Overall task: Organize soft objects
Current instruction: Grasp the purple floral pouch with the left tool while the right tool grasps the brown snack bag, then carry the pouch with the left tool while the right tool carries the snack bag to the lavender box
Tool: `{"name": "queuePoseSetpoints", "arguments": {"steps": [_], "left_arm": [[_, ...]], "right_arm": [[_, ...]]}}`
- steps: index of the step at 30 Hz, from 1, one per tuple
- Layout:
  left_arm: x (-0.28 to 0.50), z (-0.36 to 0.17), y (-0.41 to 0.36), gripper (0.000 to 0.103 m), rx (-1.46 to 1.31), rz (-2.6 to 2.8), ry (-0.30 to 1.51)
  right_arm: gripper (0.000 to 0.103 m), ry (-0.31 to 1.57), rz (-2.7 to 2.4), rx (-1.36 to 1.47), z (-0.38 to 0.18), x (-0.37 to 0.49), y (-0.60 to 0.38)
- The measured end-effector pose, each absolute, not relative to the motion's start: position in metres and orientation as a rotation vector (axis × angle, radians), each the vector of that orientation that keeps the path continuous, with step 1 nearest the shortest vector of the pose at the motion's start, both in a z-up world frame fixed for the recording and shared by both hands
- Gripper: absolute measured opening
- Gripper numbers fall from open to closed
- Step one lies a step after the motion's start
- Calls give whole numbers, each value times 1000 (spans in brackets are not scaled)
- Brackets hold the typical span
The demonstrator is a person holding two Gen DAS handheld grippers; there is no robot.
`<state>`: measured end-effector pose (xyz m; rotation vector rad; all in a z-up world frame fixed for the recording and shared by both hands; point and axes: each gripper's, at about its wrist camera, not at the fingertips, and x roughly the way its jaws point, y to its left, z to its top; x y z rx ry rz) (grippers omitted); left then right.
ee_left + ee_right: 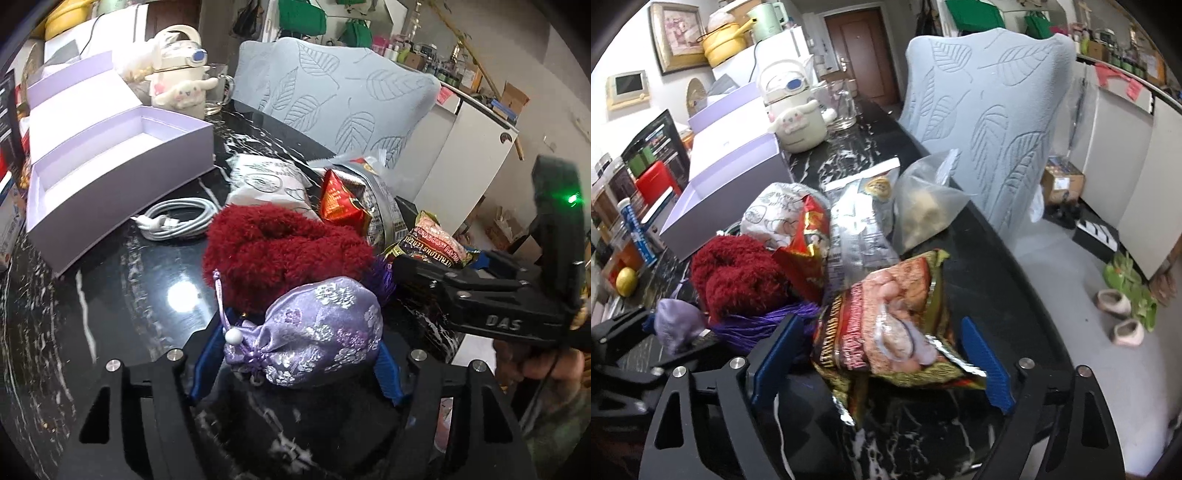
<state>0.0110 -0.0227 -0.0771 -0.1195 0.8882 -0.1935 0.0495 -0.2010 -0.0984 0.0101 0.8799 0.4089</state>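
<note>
Left gripper (295, 354) is closing its blue pads around the lilac brocade pouch (314, 332) near the table's (110, 295) front edge, while right gripper (882, 365) is straddling the snack packet (897, 325), jaws apart, apparently not yet pinching.

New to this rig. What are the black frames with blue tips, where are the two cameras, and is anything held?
No robot arm here: a person carries a hand-held two-finger claw in each hand, with a fisheye camera on each looking along its blue fingers.

Left wrist view: the left claw has a lilac brocade drawstring pouch between its fingers; the pads seem to touch it, but a firm grip is not clear. Behind lie a fluffy dark red knitted piece, a coiled white cable and an open lilac cardboard box.

Right wrist view: the right claw straddles a crinkly red and green snack packet, its right finger still clear of it. All lies on a black marble table.
</note>
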Motion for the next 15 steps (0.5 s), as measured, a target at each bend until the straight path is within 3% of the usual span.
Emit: {"name": "queuePoseSetpoints", "arguments": {"steps": [15], "left_arm": [[-11,-48,20,69,-183,-127,816]], "right_arm": [[62,842,424,-39,-98,37,-187]]}}
